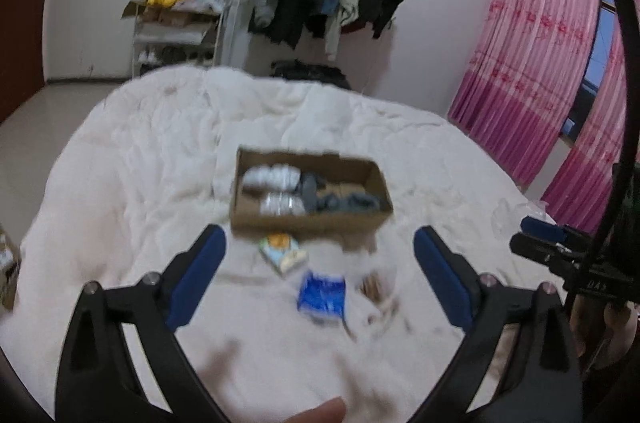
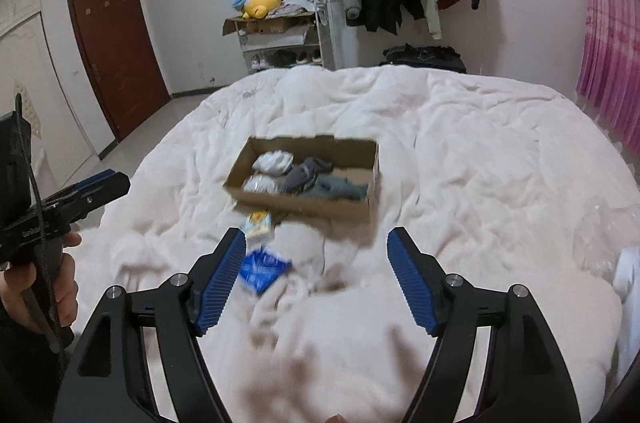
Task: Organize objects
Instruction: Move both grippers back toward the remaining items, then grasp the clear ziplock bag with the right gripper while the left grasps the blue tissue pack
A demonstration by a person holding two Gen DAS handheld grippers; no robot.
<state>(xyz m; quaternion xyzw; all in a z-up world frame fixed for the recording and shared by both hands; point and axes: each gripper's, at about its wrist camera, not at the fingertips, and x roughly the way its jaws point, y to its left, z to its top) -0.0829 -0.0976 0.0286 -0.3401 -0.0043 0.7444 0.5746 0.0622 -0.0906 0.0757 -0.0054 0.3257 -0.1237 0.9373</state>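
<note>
On the bed [image 2: 460,143], sock-filled box [image 2: 304,201]

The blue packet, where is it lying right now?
The blue packet lies on the white blanket, nearer the camera than the cardboard box, just past a small yellow-and-white packet, by the right gripper's left finger.

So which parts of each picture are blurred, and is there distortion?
Left wrist view: motion blur smears the cardboard box and blue packet. Right wrist view: sharper box, packet still soft. Both views bend the room's edges, fisheye style.
</note>
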